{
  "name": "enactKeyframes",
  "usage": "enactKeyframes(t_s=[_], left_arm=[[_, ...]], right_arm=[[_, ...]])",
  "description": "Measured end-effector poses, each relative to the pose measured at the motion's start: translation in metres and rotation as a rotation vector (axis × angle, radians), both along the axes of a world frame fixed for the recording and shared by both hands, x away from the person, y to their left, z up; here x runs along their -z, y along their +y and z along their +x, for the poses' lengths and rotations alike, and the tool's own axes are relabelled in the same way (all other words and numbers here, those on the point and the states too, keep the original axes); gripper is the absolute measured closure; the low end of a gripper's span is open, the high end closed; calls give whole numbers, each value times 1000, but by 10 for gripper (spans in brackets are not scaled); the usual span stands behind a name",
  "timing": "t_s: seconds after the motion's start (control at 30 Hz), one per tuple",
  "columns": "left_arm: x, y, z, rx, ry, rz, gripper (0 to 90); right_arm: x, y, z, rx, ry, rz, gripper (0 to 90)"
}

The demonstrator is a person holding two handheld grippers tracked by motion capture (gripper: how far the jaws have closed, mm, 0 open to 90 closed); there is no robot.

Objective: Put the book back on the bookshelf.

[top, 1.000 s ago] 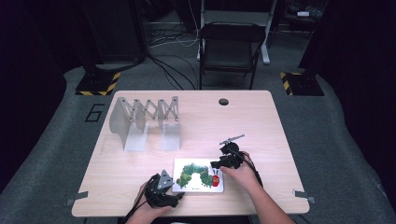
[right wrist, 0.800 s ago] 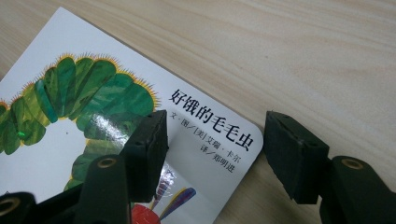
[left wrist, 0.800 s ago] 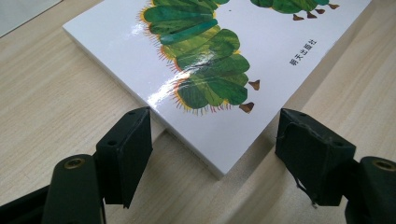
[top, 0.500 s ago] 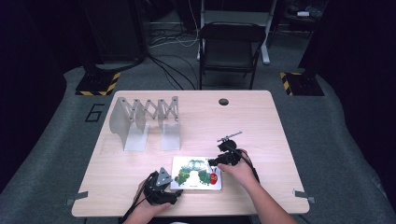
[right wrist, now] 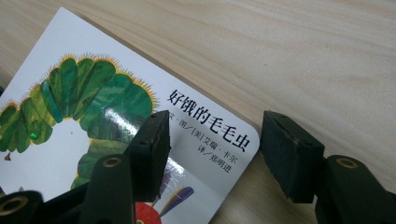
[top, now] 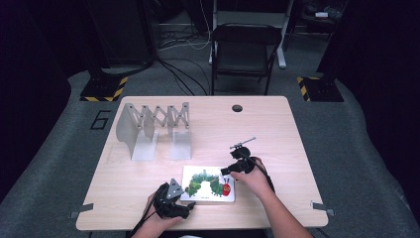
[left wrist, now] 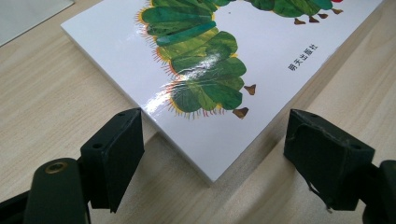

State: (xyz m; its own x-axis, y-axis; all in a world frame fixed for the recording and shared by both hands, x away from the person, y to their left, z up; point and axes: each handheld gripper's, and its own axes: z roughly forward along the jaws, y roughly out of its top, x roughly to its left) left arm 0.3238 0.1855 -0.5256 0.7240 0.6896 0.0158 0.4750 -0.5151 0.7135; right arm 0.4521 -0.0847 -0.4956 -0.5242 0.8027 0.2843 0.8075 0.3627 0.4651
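High view: book (top: 208, 184) near table (top: 297, 139) front edge; both grippers' jaws apart, straddling opposite corners, left just widened.

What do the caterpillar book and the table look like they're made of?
Caterpillar book: probably thick board with a glossy coated cover, judging by its thick edge and bright glare. Table: pale wood or wood-look laminate, matte, with visible grain lines.

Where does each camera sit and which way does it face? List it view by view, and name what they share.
High view: above the person's side, looking forward and down on the table; forearms, left gripper, right gripper.
Left gripper view: on the left gripper, facing a corner of the caterpillar picture book; jaws open.
Right gripper view: on the right gripper, over the book's title corner; jaws open.
Shared: the book, the table.
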Motion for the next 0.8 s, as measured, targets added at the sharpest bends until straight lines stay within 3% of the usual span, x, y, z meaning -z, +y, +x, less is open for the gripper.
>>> enactKeyframes(t_s=[0.3, 0.43, 0.47, 0.8], left_arm=[[1, -2, -2, -9, 6, -2, 184], [1, -3, -3, -13, 6, 2, 159], [1, -3, -4, -11, 10, -1, 154], [0, -5, -6, -34, 19, 6, 140]], right_arm=[[-5, 7, -6, -12, -54, -64, 438], [-5, 5, -4, -5, -42, -36, 438], [-6, 4, -4, 7, -16, -24, 442], [-12, 2, -3, 13, -49, 20, 445]])
